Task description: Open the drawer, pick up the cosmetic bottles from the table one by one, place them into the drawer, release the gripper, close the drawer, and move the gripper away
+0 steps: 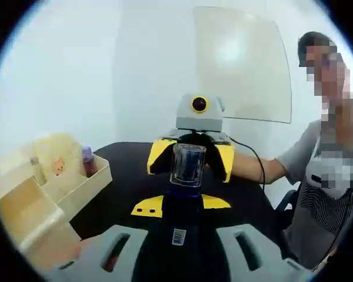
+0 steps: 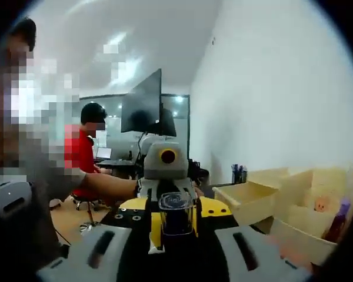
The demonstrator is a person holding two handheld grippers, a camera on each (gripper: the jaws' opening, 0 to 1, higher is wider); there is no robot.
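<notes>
A dark blue cosmetic bottle (image 1: 185, 176) with a clear cap and a barcode label stands upright over the black table (image 1: 123, 170). My left gripper (image 1: 182, 205) is shut on it, a yellow fingertip (image 1: 147, 207) on each side of its body. My right gripper (image 1: 191, 161) faces it from just behind the bottle, open. In the right gripper view the same bottle (image 2: 176, 216) sits ahead between my right gripper's (image 2: 172, 210) spread tips, pinched by the left gripper (image 2: 175, 230). The cream drawer unit (image 1: 76, 188) stands open, a purple bottle (image 1: 87, 161) inside it.
The drawer unit (image 2: 253, 202) takes up the table's side, with the purple bottle (image 2: 339, 220) in one open tray. A person in a striped top (image 1: 323, 200) sits close behind the table. Another person in red (image 2: 79, 158) and a monitor (image 2: 142, 108) are farther back.
</notes>
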